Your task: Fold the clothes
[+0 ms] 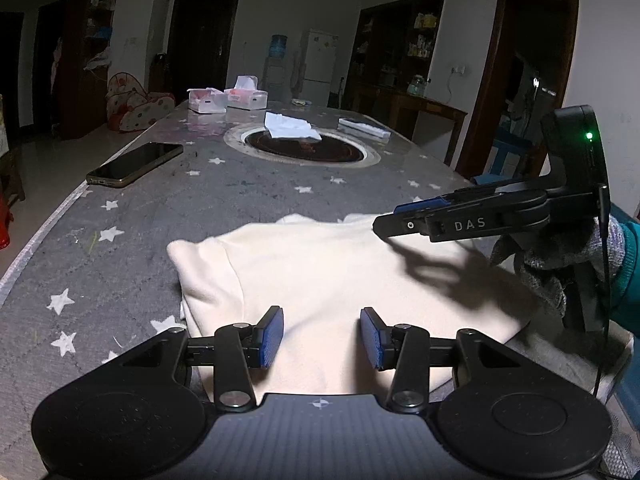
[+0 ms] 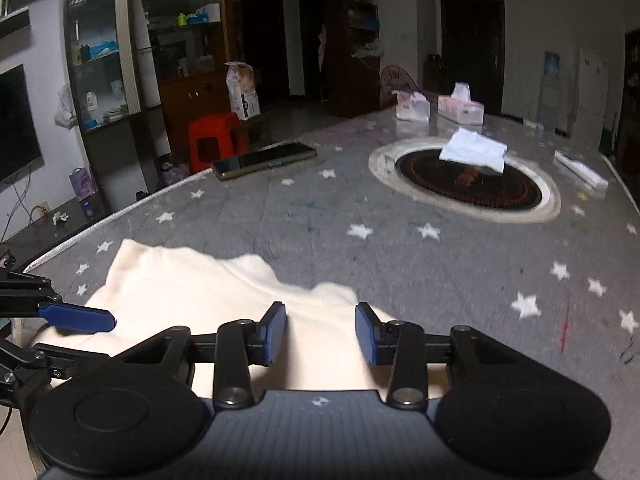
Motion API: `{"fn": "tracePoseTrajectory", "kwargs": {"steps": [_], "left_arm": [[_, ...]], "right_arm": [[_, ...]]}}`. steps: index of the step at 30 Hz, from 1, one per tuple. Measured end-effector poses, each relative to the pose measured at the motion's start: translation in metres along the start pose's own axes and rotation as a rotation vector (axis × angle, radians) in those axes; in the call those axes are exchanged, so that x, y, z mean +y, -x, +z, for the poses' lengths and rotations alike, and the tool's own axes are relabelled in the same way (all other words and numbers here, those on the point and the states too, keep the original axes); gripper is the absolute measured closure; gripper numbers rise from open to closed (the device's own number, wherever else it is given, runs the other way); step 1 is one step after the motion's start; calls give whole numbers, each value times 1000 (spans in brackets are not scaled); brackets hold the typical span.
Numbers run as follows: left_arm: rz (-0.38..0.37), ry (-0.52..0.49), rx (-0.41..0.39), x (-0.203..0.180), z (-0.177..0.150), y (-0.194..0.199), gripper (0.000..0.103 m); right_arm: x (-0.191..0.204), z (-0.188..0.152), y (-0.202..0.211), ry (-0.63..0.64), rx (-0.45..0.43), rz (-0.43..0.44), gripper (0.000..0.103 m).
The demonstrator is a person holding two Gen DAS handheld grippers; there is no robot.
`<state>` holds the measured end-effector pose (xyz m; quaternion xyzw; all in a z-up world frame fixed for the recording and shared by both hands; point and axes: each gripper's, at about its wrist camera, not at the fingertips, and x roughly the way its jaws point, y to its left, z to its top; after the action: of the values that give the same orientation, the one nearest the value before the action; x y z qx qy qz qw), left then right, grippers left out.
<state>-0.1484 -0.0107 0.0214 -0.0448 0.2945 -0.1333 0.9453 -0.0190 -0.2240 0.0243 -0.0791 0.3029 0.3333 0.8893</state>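
A cream garment [image 1: 328,272] lies folded into a compact shape on the grey star-patterned table cover [image 1: 180,216], near the front edge. My left gripper [image 1: 322,336] is open and empty, just above the garment's near side. My right gripper [image 2: 321,332] is open and empty above the garment [image 2: 192,292]. From the left wrist view the right gripper [image 1: 404,220] reaches in from the right over the garment's far right corner. The left gripper's blue fingertip [image 2: 76,318] shows at the left of the right wrist view.
A phone [image 1: 136,164] lies at the table's left edge. A round inset burner [image 1: 304,146] with a white tissue [image 1: 290,126] sits mid-table. Two tissue boxes [image 1: 228,100] stand at the far end. A white box [image 2: 580,170] lies at the right. A red stool [image 2: 216,138] stands beside the table.
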Motion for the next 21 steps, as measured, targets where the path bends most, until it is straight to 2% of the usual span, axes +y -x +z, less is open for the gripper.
{"fn": "tracePoseTrajectory", "kwargs": {"steps": [5, 12, 18, 21], "left_arm": [[16, 23, 4, 7, 2, -3, 57], [30, 32, -14, 10, 6, 1, 57], [67, 62, 8, 24, 7, -9, 57], [62, 68, -5, 27, 8, -4, 57]], "right_arm": [[-1, 3, -13, -7, 34, -14, 66], [12, 14, -10, 24, 3, 4, 66], [24, 14, -29, 36, 37, 19, 66], [28, 16, -30, 45, 33, 18, 66]]}}
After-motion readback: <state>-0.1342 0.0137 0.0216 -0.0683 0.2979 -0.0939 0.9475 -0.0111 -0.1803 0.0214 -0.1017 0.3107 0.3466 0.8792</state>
